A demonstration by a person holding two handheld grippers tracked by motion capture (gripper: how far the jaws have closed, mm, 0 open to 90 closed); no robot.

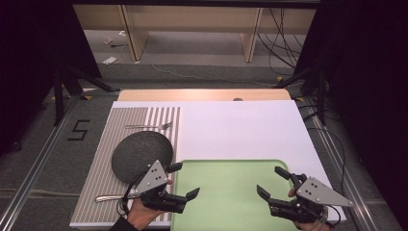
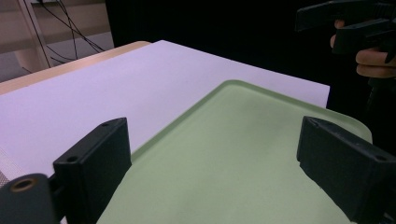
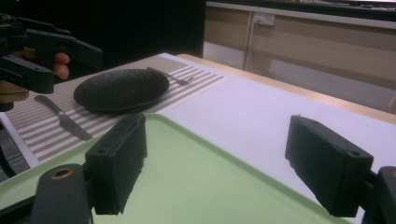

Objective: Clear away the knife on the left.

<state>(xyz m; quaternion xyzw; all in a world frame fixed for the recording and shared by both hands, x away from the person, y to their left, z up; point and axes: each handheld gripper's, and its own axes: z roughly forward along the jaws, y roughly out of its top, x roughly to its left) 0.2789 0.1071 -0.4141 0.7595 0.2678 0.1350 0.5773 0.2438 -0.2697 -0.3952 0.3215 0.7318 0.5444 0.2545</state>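
Observation:
A light green tray [image 1: 231,166] lies empty at the near middle of the white table top. My left gripper [image 1: 184,180] hangs open over the tray's left rim, nothing between its jaws; the left gripper view looks across the tray [image 2: 243,140] from between them [image 2: 212,163]. My right gripper [image 1: 273,183] is open above the tray's right part, also holding nothing, and from its own camera [image 3: 215,163] the tray [image 3: 201,182] spreads below. A black round plate [image 1: 139,153] rests on a striped placemat [image 1: 108,144] to the left, with a fork [image 1: 149,126] beyond it and a knife [image 1: 108,197] near the front.
The white board [image 1: 240,127] stretches bare behind the tray. Beyond the table stand tripod legs [image 1: 72,82], cables and wooden furniture on a grey floor. In the right gripper view the plate [image 3: 122,88], knife [image 3: 63,116] and fork [image 3: 168,75] lie left of the tray.

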